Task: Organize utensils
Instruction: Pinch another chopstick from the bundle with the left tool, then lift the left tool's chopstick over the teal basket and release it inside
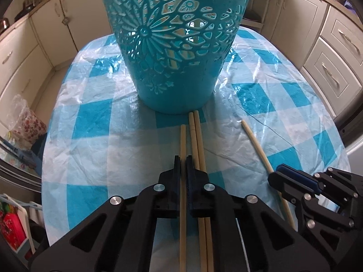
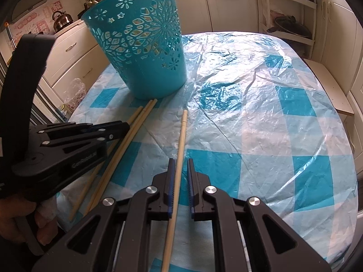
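Left tongs [image 1: 183, 158] pinched round wooden chopstick [image 1: 182, 149]; right tongs [image 2: 181, 162] spread around another stick [image 2: 181, 140], near perforated turquoise basket [image 2: 145, 52].

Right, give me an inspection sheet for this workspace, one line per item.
Surface: table under a blue-and-white checked cloth with clear plastic over it.
Job's things: teal perforated bin upright; four chopsticks flat in front of it, some more visible inside through the holes.
Clutter: nothing seen on the table.
Grippers: left gripper shut on a chopstick; right gripper open around the lone chopstick.
Cables: nothing seen.
Surroundings: cream cabinets, kettle, shelf rack.
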Demonstrator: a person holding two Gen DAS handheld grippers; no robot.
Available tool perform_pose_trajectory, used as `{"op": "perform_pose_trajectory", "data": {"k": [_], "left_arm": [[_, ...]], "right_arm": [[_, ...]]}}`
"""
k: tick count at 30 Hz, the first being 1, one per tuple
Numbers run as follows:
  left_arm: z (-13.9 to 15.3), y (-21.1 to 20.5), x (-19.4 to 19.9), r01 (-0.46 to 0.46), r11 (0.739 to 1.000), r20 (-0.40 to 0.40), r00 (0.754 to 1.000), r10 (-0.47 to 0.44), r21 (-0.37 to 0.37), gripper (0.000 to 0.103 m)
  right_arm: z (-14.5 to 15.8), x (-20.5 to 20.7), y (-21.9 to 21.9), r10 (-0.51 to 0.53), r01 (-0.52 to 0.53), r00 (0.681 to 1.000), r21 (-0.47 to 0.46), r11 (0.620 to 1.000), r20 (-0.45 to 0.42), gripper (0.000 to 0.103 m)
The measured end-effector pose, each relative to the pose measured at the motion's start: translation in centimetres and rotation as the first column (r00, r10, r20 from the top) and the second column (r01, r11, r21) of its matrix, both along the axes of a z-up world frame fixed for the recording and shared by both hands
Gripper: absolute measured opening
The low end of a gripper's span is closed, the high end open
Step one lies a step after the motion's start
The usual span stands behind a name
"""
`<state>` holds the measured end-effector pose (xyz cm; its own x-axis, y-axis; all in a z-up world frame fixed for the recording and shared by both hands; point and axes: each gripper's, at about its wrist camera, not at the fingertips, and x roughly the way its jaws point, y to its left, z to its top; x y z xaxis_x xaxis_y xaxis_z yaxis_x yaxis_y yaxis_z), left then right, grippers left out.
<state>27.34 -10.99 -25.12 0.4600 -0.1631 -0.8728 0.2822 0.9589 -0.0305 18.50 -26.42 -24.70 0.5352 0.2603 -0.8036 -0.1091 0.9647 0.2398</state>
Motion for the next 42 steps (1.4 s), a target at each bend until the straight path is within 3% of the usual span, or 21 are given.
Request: {"op": "perform_pose_trajectory", "data": {"k": [6,10,13,17,20,25,31,36,42], "left_arm": [[2.4,1.6,-2.2,-0.017,0.996,0.001,1.000,0.017,-0.093,0.005],[7.5,4.1,-4.0,-0.042,0.969,0.043,0.998,0.055,-0.244,0.005],[12.5,5.4,-4.4,-0.035,0.939,0.143,0.986,0.089,-0.342,0.005],[18.9,5.9,-4.0,0.004,0.902,0.340,0.927,0.158,-0.431,0.005],[21.9,5.6,-2.9,0.006,0.883,0.462,0.854,0.240,-0.470,0.005],[23.3,4.7,0.2,-0.019,0.854,0.540,0.767,0.346,-0.519,0.005],[23.0,2.9,4.4,-0.089,0.878,0.637,0.655,0.408,-0.471,0.005],[21.4,2.3,8.0,-0.126,0.885,0.637,0.649,0.416,-0.449,0.005],[18.8,1.7,10.1,-0.154,0.897,0.623,0.671,0.403,-0.415,0.005]], "right_arm": [[0.0,-0.2,-0.3,-0.011,0.011,1.000,0.005,1.000,0.000,0.011],[0.0,-0.3,-0.4,-0.019,0.019,1.000,0.014,1.000,-0.003,0.011],[0.0,-0.3,-0.3,-0.023,0.023,1.000,0.020,1.000,-0.004,0.011],[0.0,-0.2,-0.3,-0.019,0.019,1.000,0.023,1.000,-0.005,0.011],[-0.1,-0.1,-0.6,-0.028,0.028,1.000,0.033,0.999,-0.010,0.011],[-0.1,-0.1,-1.0,-0.035,0.036,0.999,0.055,0.998,-0.014,0.011],[-0.1,0.2,-1.3,-0.040,0.041,0.999,0.081,0.996,-0.018,0.011],[-0.1,0.5,-1.6,-0.041,0.044,0.999,0.095,0.995,-0.030,0.012],[-0.2,0.9,-1.6,-0.038,0.043,0.998,0.107,0.993,-0.044,0.012]]}}
